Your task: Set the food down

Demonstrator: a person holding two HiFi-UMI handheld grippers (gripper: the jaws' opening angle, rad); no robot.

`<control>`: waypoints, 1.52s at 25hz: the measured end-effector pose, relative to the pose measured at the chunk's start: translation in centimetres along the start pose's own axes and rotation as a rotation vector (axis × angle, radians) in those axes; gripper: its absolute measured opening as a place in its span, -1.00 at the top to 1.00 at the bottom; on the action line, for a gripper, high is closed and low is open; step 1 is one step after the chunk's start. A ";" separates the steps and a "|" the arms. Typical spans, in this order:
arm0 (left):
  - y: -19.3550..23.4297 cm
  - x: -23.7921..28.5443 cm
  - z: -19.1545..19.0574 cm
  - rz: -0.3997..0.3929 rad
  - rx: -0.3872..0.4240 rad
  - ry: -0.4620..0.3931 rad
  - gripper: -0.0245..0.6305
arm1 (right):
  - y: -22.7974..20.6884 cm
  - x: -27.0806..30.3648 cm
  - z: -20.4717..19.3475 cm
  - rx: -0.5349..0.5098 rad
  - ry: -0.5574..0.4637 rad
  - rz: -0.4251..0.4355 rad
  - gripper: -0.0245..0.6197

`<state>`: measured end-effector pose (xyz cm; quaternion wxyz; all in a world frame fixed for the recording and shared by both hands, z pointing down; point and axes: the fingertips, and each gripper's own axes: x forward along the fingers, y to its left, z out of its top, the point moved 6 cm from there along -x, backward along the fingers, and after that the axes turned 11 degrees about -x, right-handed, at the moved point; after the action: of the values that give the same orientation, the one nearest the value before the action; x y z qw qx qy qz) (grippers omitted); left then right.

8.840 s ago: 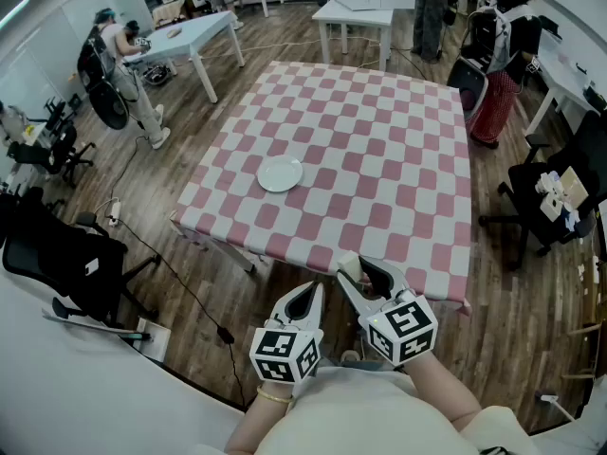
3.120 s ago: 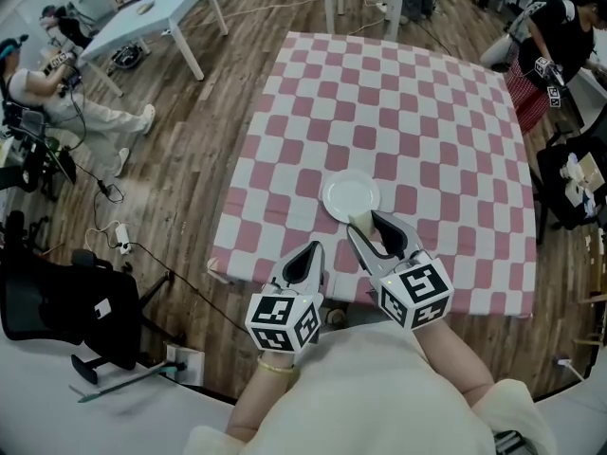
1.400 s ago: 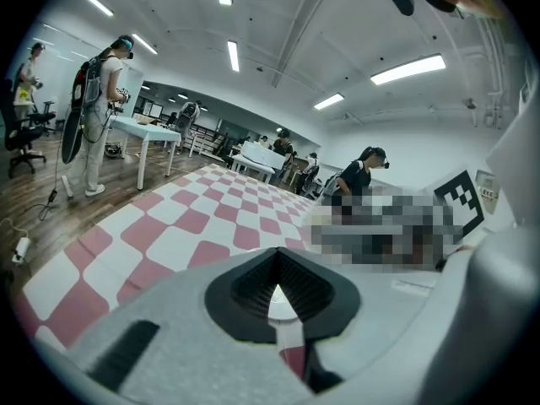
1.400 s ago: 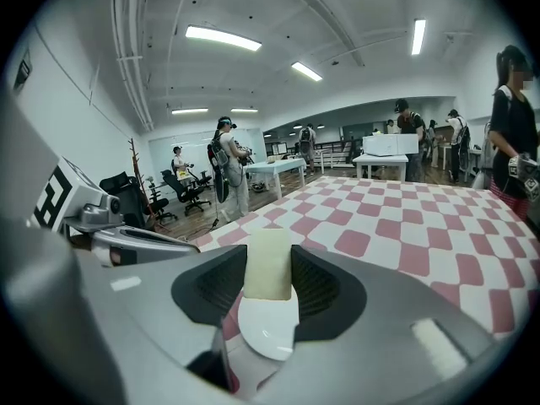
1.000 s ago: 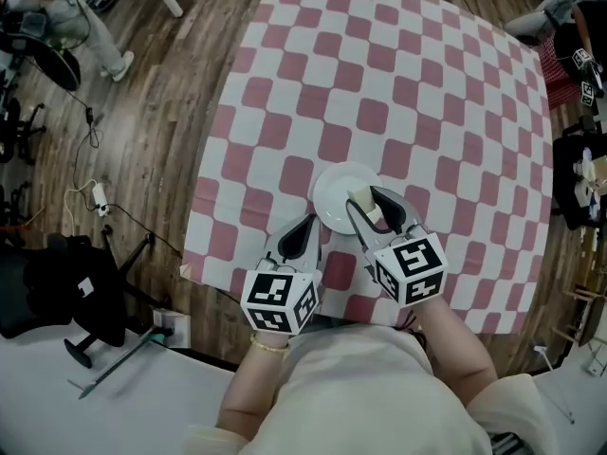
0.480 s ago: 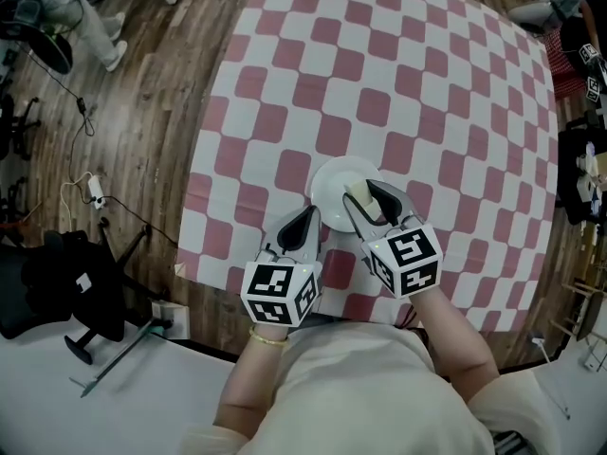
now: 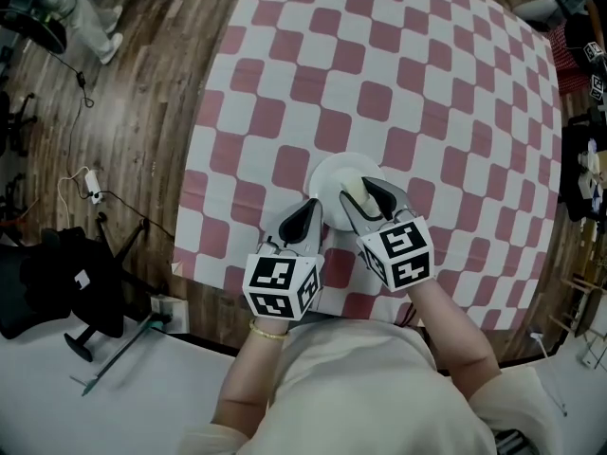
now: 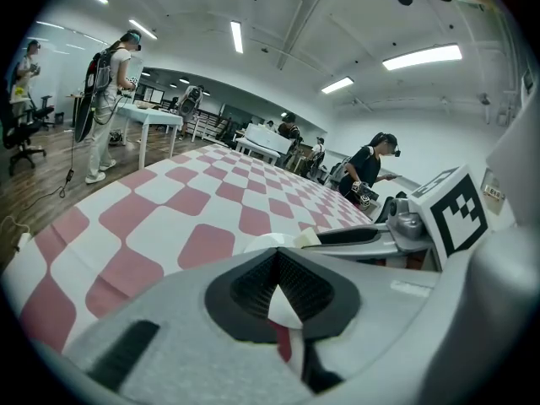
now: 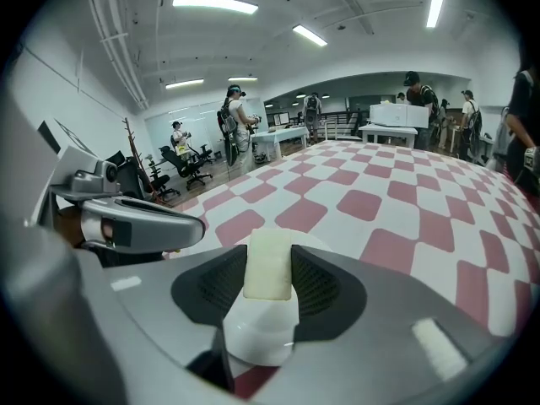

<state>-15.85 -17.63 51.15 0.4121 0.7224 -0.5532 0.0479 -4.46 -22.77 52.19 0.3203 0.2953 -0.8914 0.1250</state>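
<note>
A white plate [image 7: 334, 172] sits near the front edge of the red-and-white checkered table [image 7: 417, 83]. My right gripper [image 7: 361, 193] hangs over the plate's near side, shut on a pale cream block of food [image 7: 355, 196]. In the right gripper view the food [image 9: 268, 268] stands between the jaws of the right gripper [image 9: 268, 256], with the plate [image 9: 261, 332] just below. My left gripper [image 7: 312, 209] is shut and holds nothing, at the plate's left near rim. The left gripper view shows the left gripper [image 8: 272, 256] with the plate [image 8: 272, 241] and food [image 8: 308, 236] ahead.
The table's front edge is right below both grippers. A black office chair [image 7: 43, 287] and cables lie on the wood floor to the left. Other people [image 9: 234, 116] and white tables [image 8: 152, 118] stand far off in the room.
The person walked up to the table with the food held in the right gripper. In the last second both grippers moved slightly forward, so the food now hangs over the plate.
</note>
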 end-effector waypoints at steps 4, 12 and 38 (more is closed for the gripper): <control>0.3 0.5 -0.1 0.003 -0.003 0.010 0.93 | -0.1 0.6 -0.4 -0.002 0.024 0.001 0.40; 0.4 1.0 -0.3 -0.002 -0.007 0.022 0.93 | -0.1 1.5 -1.4 -0.006 0.083 0.008 0.40; 0.3 0.7 -0.5 -0.011 -0.014 0.015 0.93 | 0.7 2.3 -1.6 -0.050 0.127 0.001 0.40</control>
<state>-15.63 -17.85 52.08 0.4215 0.7221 -0.5465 0.0473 -5.54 -22.60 54.85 0.3836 0.2779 -0.8723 0.1214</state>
